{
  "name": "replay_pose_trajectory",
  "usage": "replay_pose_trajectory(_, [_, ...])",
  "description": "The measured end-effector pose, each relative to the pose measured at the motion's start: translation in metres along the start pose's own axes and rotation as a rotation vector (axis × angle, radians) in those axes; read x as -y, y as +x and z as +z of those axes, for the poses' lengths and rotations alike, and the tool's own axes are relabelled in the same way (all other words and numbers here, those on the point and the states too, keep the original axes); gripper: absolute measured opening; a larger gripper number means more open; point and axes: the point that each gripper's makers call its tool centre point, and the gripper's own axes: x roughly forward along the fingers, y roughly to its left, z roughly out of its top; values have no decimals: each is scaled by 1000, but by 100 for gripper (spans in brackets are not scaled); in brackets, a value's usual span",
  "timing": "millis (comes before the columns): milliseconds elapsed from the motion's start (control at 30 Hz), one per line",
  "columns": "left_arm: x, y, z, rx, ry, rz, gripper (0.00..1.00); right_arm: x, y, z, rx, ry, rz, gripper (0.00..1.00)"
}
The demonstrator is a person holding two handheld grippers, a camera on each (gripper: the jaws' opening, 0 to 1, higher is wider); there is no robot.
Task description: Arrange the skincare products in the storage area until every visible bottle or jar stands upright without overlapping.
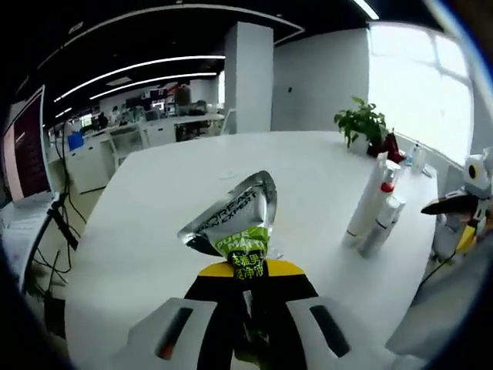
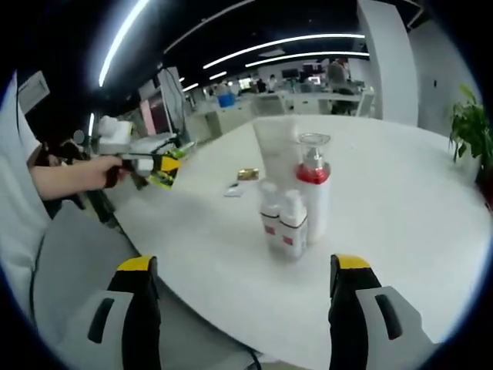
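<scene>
You are gripping a silver and green tube (image 1: 235,223) in your left gripper (image 1: 248,289), jaws closed on its lower end, lifting it clear of the table (image 1: 154,223), probably to carry it to the group. Your right gripper (image 2: 243,289) is hanging wide and empty, facing the bottles (image 2: 296,204), which are standing upright and close together near the table's edge. The table is broad, white and round-cornered, with a plant (image 1: 362,123) at its far side. Around you an open office is glowing under ceiling strip lights.
</scene>
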Motion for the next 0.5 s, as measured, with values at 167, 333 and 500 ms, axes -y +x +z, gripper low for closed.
replay_pose_trajectory(167, [18, -19, 7, 21, -1, -37, 7, -9, 0, 5, 14, -11, 16, 90])
replay_pose_trajectory(333, [32, -36, 14, 49, 19, -81, 7, -24, 1, 14, 38, -27, 43, 89])
replay_pose_trajectory(500, [50, -50, 20, 69, 40, -121, 7, -35, 4, 23, 63, -39, 73, 85])
